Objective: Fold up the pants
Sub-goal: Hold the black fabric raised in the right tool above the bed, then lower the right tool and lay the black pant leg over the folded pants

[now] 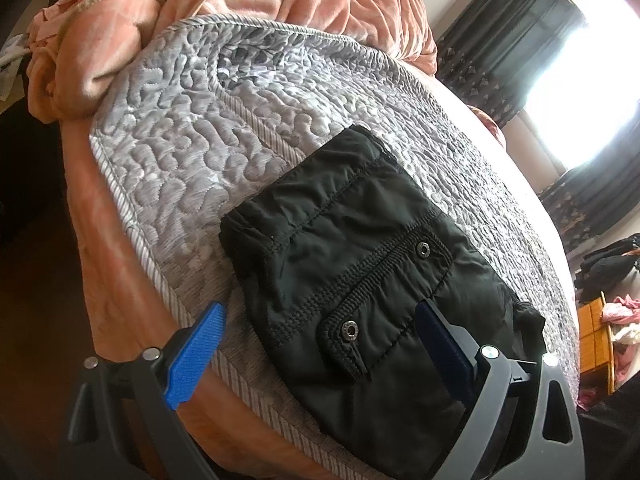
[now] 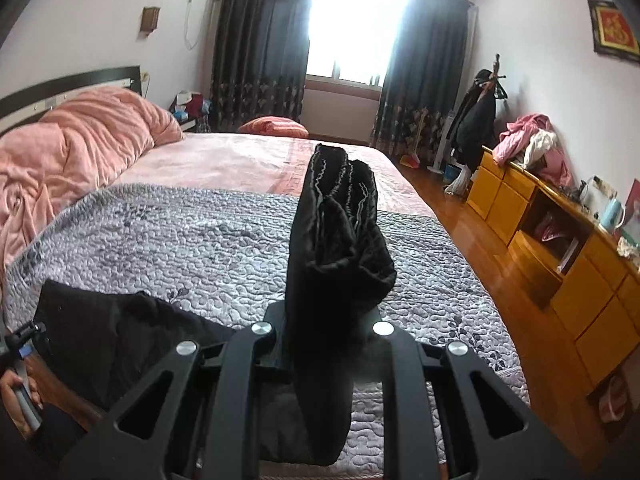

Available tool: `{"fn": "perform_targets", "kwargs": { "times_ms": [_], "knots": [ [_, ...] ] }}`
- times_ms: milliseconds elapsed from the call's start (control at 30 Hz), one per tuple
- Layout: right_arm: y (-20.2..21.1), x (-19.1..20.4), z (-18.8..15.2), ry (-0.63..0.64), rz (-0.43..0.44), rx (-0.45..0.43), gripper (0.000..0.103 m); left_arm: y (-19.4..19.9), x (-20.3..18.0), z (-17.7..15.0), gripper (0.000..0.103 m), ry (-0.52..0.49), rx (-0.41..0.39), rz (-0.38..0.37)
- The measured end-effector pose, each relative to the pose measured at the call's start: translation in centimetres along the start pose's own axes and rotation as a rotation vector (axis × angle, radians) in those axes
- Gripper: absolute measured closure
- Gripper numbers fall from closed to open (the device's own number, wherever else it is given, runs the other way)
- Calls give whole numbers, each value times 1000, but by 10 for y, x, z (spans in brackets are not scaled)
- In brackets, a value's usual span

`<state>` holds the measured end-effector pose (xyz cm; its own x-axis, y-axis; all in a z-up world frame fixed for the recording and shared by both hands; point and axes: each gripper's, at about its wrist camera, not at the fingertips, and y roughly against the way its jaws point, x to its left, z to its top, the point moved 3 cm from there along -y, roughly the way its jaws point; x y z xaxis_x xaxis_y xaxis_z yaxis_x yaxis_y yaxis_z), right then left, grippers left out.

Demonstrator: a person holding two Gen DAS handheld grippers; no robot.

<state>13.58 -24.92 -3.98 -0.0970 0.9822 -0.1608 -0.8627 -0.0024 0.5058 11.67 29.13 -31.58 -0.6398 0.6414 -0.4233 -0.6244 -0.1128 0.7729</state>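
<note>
The right gripper (image 2: 326, 332) is clenched on the hem end of the black pants (image 1: 352, 280), which stands up between its fingers, probably to carry it over the folded waist part. The left gripper (image 1: 320, 344) hangs released, its blue fingers (image 1: 196, 356) straddling that waist near the edge of the grey quilt (image 1: 192, 128); bare quilt beyond the fingers leaves room.
</note>
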Motion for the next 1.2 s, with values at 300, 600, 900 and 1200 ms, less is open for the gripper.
{"fn": "perform_targets", "kwargs": {
  "times_ms": [300,600,900,1200],
  "knots": [
    [-7,36,-6,85,-12,28,87,0,7,1,7,25,-1,-20],
    [-19,79,-18,188,-21,57,87,1,14,3,7,42,1,-32],
    [-39,130,-45,337,-47,94,87,1,12,3,7,18,9,-43],
    [-57,163,-73,455,-79,129,87,1,18,5,7,35,12,-58]
  ]
}}
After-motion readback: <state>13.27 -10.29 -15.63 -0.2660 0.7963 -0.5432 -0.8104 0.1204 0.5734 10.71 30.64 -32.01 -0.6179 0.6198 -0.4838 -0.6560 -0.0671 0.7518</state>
